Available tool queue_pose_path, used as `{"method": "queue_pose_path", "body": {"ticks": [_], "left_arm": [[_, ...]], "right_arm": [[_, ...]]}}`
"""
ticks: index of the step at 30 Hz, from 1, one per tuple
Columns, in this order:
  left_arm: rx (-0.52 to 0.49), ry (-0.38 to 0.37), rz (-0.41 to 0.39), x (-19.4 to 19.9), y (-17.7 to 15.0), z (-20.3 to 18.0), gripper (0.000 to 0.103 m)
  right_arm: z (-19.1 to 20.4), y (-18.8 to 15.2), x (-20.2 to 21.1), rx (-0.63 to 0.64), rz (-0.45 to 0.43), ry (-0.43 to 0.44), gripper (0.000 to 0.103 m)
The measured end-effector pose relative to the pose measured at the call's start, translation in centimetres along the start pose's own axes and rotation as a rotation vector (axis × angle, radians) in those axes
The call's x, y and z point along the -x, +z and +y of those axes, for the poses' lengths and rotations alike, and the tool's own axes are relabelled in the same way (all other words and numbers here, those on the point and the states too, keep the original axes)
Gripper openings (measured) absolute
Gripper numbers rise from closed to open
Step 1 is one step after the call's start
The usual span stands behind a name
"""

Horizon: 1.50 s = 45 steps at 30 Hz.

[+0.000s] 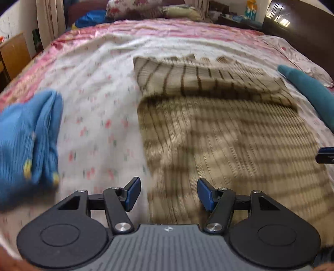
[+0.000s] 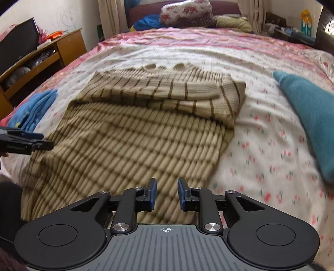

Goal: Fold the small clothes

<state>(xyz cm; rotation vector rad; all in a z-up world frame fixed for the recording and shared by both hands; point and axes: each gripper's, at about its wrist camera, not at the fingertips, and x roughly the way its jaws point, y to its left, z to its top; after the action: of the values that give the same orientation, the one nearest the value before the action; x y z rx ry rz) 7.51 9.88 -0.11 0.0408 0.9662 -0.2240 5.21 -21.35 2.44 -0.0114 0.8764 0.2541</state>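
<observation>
A beige knit garment with thin brown stripes point(image 1: 219, 133) point(image 2: 133, 133) lies flat on the bed, its far part folded back over the rest. My left gripper point(image 1: 168, 192) hovers over the garment's near left edge, jaws wide apart, nothing between them. My right gripper point(image 2: 167, 192) hangs above the near right part of the garment; a narrow gap shows between its blue pads point(image 2: 154, 192) and no cloth is in it. The left gripper's tip also juts in at the left edge of the right wrist view point(image 2: 31, 143).
A folded light-blue garment point(image 1: 29, 137) point(image 2: 33, 108) lies left of the striped one. A teal cloth point(image 1: 311, 91) point(image 2: 313, 116) lies to the right. The floral bedsheet point(image 1: 100, 104) point(image 2: 267, 146) covers the bed. Pillows point(image 2: 187, 12) sit at the head, a wooden desk point(image 2: 52, 52) stands left.
</observation>
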Motion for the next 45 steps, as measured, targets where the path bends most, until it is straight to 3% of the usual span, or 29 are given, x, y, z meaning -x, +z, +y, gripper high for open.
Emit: {"method": "queue_pose_path", "body": {"ticks": [6,10,16,18,26,37,41,45], "left_arm": [[0.056,-0.061,0.092,1.7,-3.3,-0.1,0.065],[0.041,-0.021,0.153,1.3,-4.7,-0.9,0.065],[0.074,-0.039,0.205,1.2,-5.8,-1.0,0.065],[0.091,-0.047,0.211,1.3,-6.1,-0.8,0.065],[0.17,-0.101,0.187,2.1,-7.0,0.3,0.046],[0.213,-0.073,0.173,2.3,-7.2,1.3,0.046],[0.203,-0.043,0.183,1.6,-6.9,0.6,0.044],[0.208,-0.08,0.166,2.0,-7.0,0.5,0.019]], "right_arm": [[-0.1,-2.8,1.7,-0.029,0.072,0.028,0.025],[0.0,-4.6,2.6,-0.036,0.138,0.053,0.032],[0.8,-6.3,2.4,-0.032,0.22,0.097,0.035],[1.1,-6.3,2.4,-0.034,0.224,0.102,0.037],[0.4,-5.8,2.3,-0.117,0.251,0.178,0.037],[0.2,-6.2,1.7,-0.15,0.265,0.188,0.037],[0.0,-6.3,1.7,-0.161,0.257,0.184,0.029],[-0.6,-6.5,1.6,-0.194,0.243,0.197,0.014]]}}
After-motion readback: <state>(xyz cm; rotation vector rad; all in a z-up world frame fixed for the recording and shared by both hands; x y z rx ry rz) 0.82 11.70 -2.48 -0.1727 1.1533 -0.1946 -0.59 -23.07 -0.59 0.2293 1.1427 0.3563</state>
